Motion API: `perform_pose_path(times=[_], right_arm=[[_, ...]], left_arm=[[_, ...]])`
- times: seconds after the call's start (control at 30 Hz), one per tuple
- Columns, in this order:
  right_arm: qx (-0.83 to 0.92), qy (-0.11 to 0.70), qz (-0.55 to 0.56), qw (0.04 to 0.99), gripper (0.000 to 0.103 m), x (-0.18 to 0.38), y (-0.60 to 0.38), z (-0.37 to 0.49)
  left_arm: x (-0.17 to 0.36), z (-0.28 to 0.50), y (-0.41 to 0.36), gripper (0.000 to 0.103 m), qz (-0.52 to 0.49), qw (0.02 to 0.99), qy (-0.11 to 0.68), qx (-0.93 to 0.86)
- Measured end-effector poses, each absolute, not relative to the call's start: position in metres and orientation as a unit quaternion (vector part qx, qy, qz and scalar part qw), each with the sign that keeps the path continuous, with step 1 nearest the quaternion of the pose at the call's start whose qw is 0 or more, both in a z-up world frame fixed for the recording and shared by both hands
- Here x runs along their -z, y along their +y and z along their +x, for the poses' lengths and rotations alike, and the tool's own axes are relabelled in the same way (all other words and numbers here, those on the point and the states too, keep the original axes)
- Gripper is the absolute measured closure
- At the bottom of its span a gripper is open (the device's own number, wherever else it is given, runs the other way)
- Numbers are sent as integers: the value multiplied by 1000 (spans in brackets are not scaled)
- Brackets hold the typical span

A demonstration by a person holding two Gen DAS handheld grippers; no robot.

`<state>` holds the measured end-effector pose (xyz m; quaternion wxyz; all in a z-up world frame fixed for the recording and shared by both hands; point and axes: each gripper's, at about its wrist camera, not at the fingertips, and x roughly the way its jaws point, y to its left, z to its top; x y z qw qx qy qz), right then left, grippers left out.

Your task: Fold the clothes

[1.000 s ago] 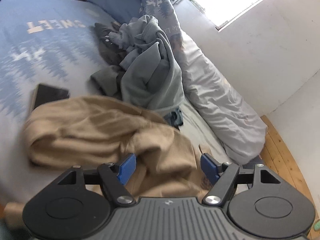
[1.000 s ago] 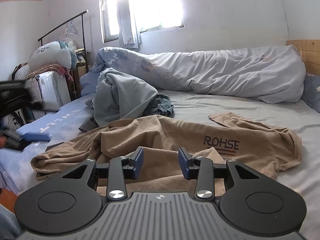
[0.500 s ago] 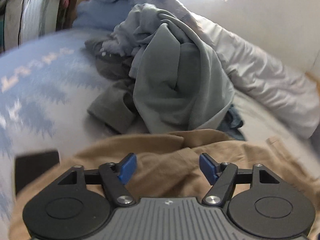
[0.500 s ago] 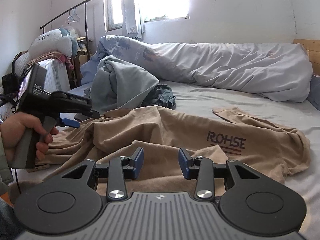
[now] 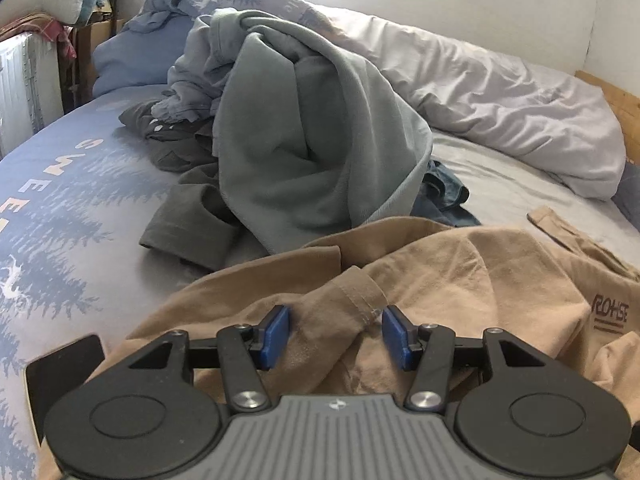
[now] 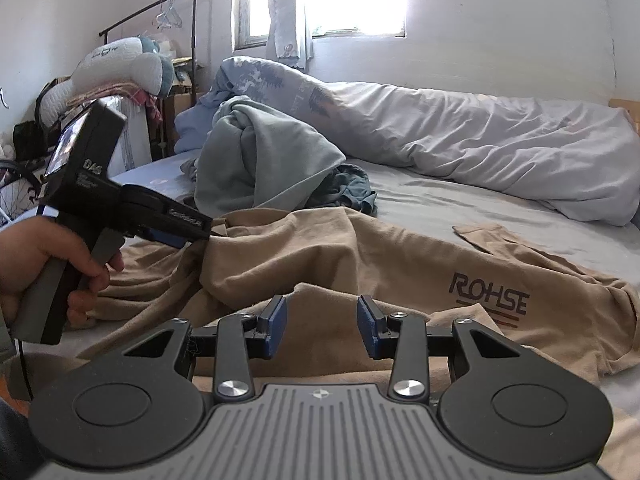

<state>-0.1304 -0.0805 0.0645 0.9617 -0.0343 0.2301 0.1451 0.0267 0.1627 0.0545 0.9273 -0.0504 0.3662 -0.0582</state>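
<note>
A tan T-shirt [image 6: 328, 256] with the print ROHSE lies crumpled across the bed; it also shows in the left wrist view [image 5: 460, 280]. My left gripper [image 5: 335, 336] is open, its blue pads on either side of a hemmed sleeve fold [image 5: 360, 292] of the shirt. In the right wrist view the left gripper [image 6: 176, 232] sits at the shirt's left edge, held by a hand. My right gripper [image 6: 322, 326] is open and empty, low over the shirt's near hem.
A pile of grey-green and dark clothes [image 5: 288, 140] lies behind the shirt. A rolled white duvet [image 6: 480, 148] runs along the far wall. A dark phone [image 5: 64, 364] lies at the left edge of the bed. A radiator and clothes rail [image 6: 160, 12] stand left.
My left gripper has swung from looking down on the bed to level and moved onto the shirt's sleeve fold, its pads closer together. My right gripper has stayed nearly still.
</note>
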Motion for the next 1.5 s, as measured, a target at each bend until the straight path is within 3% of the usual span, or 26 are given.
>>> perform_pose_path(times=[0.1, 0.17, 0.23, 0.73, 0.93, 1.13, 1.2, 1.27, 1.5], right_arm=[[-149, 232, -36, 961, 63, -63, -80, -131], [-150, 233, -36, 960, 62, -63, -79, -131], [-151, 232, -36, 960, 61, -63, -79, -131], [-175, 226, -34, 958, 59, -65, -60, -129], [-190, 224, -39, 955, 59, -64, -44, -128], [-205, 223, -47, 952, 59, -62, -26, -127], [-210, 222, -53, 951, 59, -61, -21, -127], [-214, 221, -61, 950, 59, -60, -18, -128], [-207, 227, -63, 950, 59, -57, -21, -128]], left_arm=[[-52, 30, 162, 56, -53, 928, 366, 52], [-52, 30, 163, 74, -53, 929, 364, 43], [-54, 29, 167, 84, -62, 931, 358, 35], [-99, -6, 235, 94, -155, 952, 263, 3], [-109, -20, 274, 95, -187, 953, 231, -56], [-95, -14, 278, 93, -179, 947, 266, 16], [-96, -13, 265, 85, -152, 953, 257, 42], [-98, -12, 253, 68, -131, 958, 248, 62], [-92, -4, 216, 64, -90, 960, 250, 93]])
